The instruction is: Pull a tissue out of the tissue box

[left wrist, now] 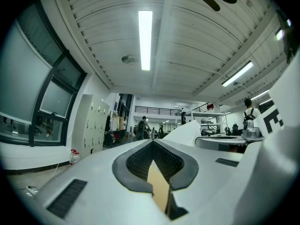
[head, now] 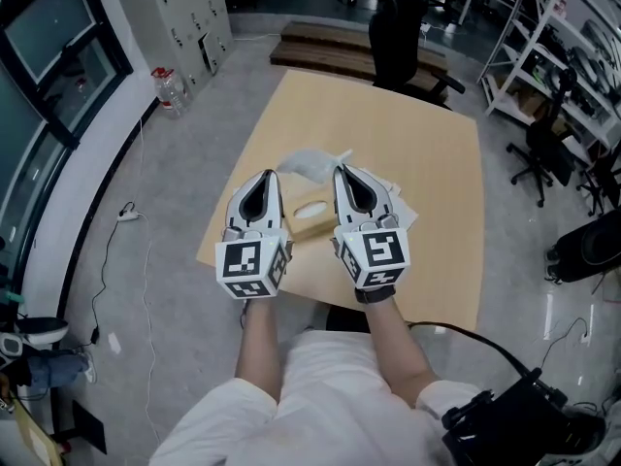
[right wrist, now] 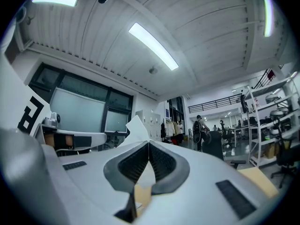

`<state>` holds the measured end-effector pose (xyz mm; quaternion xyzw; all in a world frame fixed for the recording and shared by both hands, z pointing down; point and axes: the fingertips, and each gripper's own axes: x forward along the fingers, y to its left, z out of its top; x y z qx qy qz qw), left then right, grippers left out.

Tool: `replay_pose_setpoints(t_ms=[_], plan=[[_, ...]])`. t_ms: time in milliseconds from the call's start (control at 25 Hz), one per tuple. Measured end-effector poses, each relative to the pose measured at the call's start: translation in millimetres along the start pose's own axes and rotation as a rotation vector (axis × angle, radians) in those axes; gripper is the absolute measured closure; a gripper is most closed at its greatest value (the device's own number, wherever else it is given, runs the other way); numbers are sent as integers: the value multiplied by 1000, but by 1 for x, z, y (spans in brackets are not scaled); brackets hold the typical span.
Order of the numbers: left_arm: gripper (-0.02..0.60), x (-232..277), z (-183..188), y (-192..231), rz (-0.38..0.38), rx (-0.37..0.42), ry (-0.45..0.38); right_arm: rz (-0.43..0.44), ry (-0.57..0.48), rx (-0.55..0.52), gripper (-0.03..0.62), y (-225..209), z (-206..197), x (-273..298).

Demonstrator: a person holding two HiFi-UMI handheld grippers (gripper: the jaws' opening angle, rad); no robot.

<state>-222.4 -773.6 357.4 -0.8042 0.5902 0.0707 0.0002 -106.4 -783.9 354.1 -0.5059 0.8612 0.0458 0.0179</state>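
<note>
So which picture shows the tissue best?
The head view: most of the tissue shows beside the right gripper that pinches it. The right gripper view shows a pinched corner; the left gripper view, a white edge.

Two tools point(head: 263, 179) point(head: 343, 173), one tissue point(head: 309, 162), one tissue box point(head: 312, 220)

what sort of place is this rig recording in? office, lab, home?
Probably an open-plan lab or workshop-style office: metal shelving racks loaded with gear, black office chairs on a hard grey floor, and a bank of grey lockers along the wall.
</note>
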Motion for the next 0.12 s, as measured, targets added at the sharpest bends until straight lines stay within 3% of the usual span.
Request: replay_pose_setpoints(t_ms=[120], plan=[[580, 2, -1, 6, 9, -6, -1, -3, 10, -15, 588, -1, -3, 5]])
